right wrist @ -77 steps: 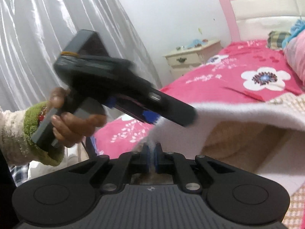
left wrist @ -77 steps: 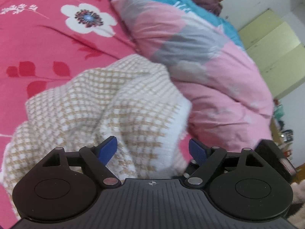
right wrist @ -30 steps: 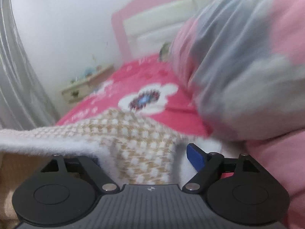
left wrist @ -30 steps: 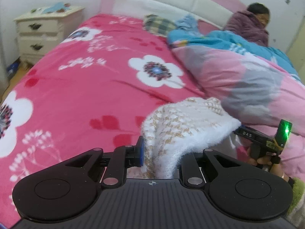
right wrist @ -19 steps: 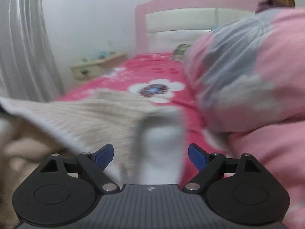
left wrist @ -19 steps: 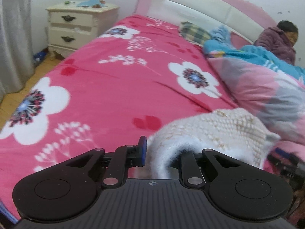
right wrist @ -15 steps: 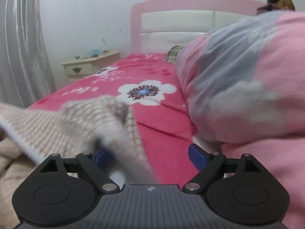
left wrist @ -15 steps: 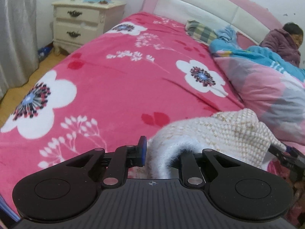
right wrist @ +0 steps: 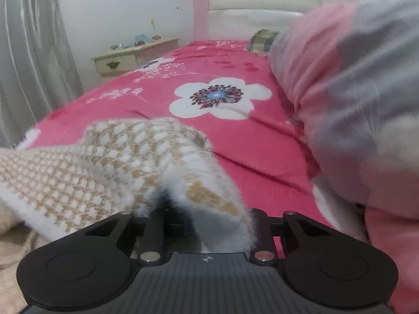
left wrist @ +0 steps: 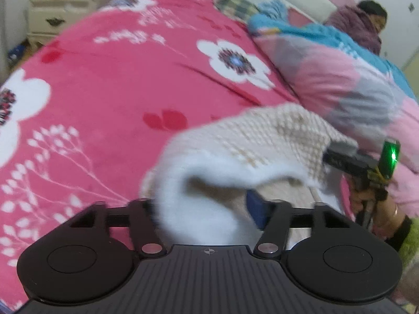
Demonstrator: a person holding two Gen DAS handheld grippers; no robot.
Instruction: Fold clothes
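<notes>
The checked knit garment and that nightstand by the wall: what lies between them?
Only the pink flowered bedspread lies between the knit garment and the nightstand, in the right wrist view.

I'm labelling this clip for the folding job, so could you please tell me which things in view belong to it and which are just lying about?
Part of the job:
- knitted garment
- left gripper, jaws just opened
- right gripper, jaws just closed on the knit
- red floral bedspread as work surface

Just lying about:
- pink quilt
- nightstand
- checked pillow
- curtain
</notes>
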